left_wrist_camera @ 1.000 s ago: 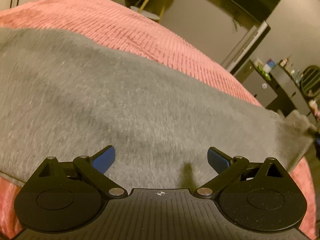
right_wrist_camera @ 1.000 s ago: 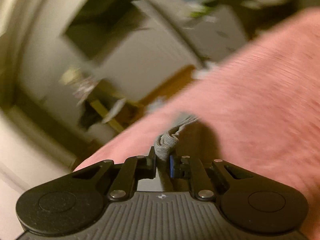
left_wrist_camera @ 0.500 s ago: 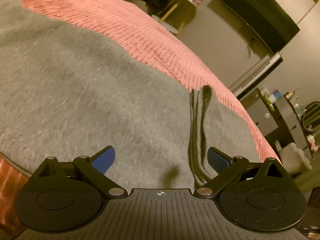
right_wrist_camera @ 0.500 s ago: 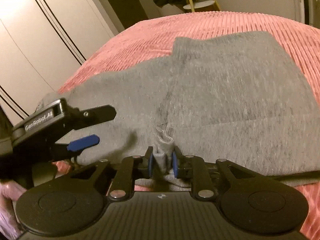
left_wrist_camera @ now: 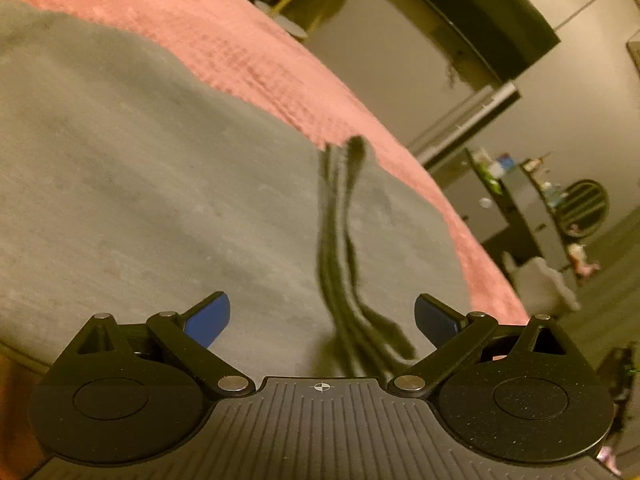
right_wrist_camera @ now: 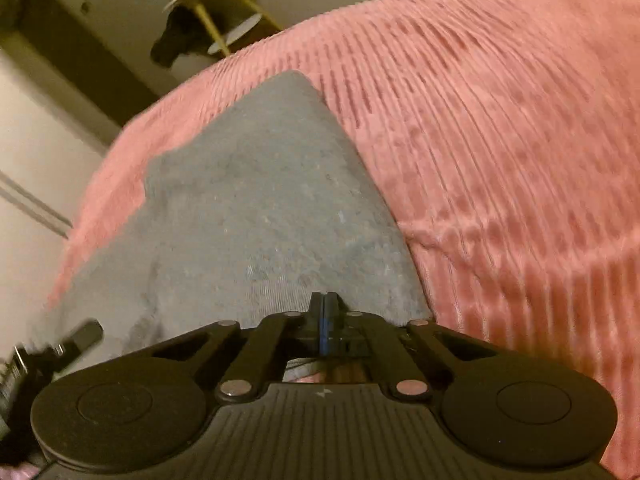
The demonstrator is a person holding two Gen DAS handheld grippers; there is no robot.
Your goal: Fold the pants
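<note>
Grey knit pants [left_wrist_camera: 160,200], soft jersey fabric, lying flat on pink ribbed bedspread [left_wrist_camera: 248,52]. Folded over: dark layered edge [left_wrist_camera: 336,240] runs across the top, near to far. In the right wrist view, pants [right_wrist_camera: 256,208] taper to a corner pointing far.

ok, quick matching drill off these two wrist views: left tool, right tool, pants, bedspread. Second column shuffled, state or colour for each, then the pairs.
1. left tool
2. right tool
3. pants
4. bedspread

A. pink, ribbed
B. jaws wide open, nothing gripped
C. grey, folded over on the bed
D. jaws fully shut, pads together with no cloth between them

Pairs: 1-B, 2-D, 3-C, 4-A
</note>
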